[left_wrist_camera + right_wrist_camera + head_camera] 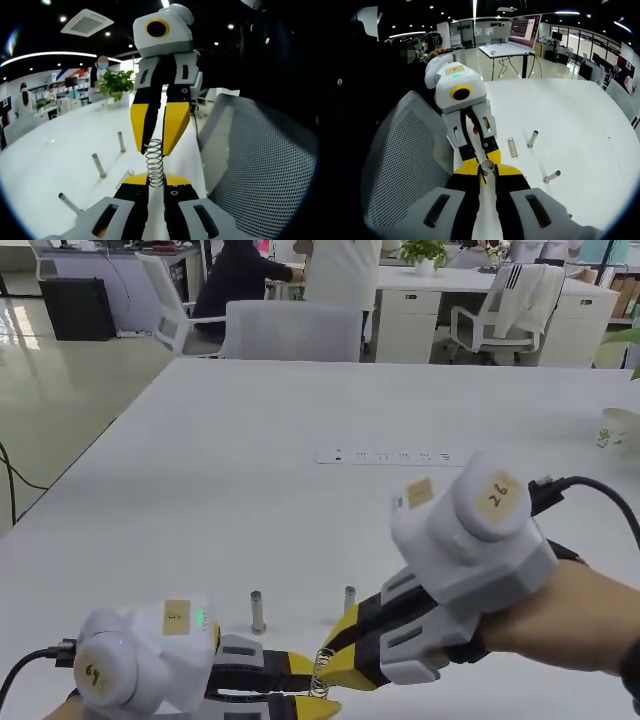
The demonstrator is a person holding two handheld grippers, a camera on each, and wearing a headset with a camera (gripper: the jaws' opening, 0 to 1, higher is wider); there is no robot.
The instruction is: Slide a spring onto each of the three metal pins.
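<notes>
**Claw state.** The left claw point(155, 179) is narrow, its jaws shut on the lower end of a coil spring point(155, 162). The right claw point(488, 171) meets it tip to tip. It is also narrow and appears to pinch the opposite end of the same spring. In the right gripper view the coil shows end-on as a ring between that claw's tips. The spring bridges the short gap between the two claws, clear of the tabletop point(300, 440).

**Surroundings.** Just left of the left claw, a second spring point(125, 177) lies flat on the tabletop. Further left of the claw line, three metal pins stand upright in a row: near pin point(67, 202), middle pin point(98, 165) and far pin point(121, 142). All three are bare.

**Step in hand.** This looks like a claw-to-claw regrip of the first spring. No pin carries a spring yet, so the task is at its start.

**Next move.**
1. One claw must let go so the other carries the spring alone, gripped by its side with the lower end left open.
2. That open end must be set over a pin top with the coil in line with the pin.
3. The spring can then be lowered.

A tilted coil would likely catch on the pin tip.
</notes>
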